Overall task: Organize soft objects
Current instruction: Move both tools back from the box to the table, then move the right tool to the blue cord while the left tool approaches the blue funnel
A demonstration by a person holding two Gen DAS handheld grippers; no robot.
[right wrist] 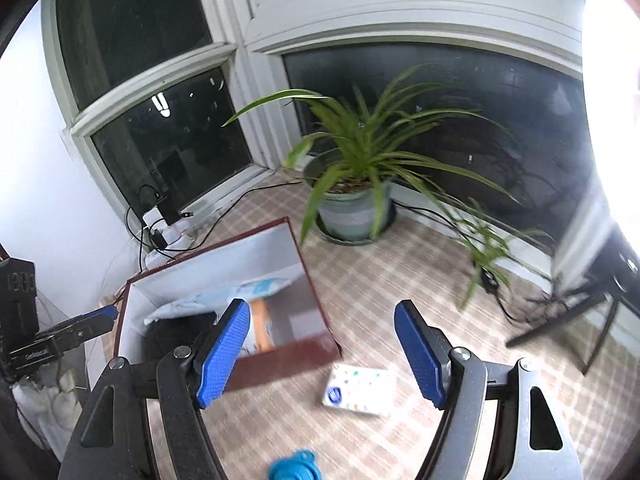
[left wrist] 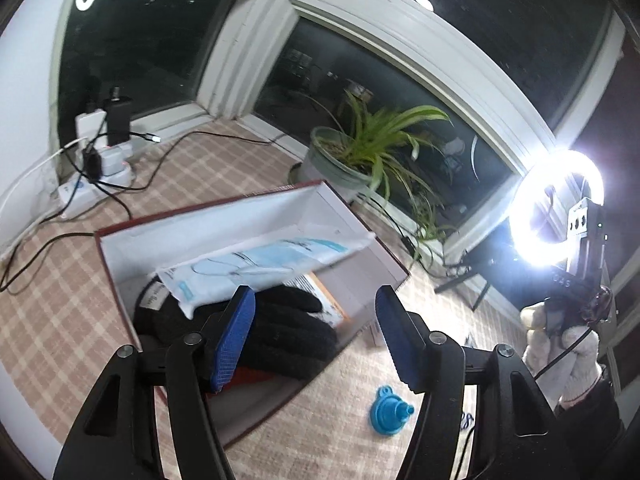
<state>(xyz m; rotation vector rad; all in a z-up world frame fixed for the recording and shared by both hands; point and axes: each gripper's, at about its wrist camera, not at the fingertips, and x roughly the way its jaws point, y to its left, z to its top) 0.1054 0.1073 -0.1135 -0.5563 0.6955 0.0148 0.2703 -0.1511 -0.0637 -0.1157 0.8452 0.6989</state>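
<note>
An open box (left wrist: 240, 220) with a dark red rim and white inside stands on the checked floor. A black knitted glove (left wrist: 288, 332) lies in it, with a white and blue pack of face masks (left wrist: 256, 264) leaning over the glove. My left gripper (left wrist: 315, 296) is open just above the glove at the box's near corner, nothing between its pads. In the right wrist view my right gripper (right wrist: 322, 308) is open and empty above the floor, right of the box (right wrist: 280, 364). A small patterned tissue pack (right wrist: 358, 388) lies on the floor below it. A blue silicone funnel (left wrist: 390, 404) lies nearby.
A potted spider plant (right wrist: 352, 212) stands by the window behind the box. A power strip with chargers and cables (left wrist: 96, 168) sits in the left corner. A bright ring light (left wrist: 560, 208) on a tripod (right wrist: 580, 320) stands at the right. A white-gloved hand (left wrist: 560, 356) holds the right gripper.
</note>
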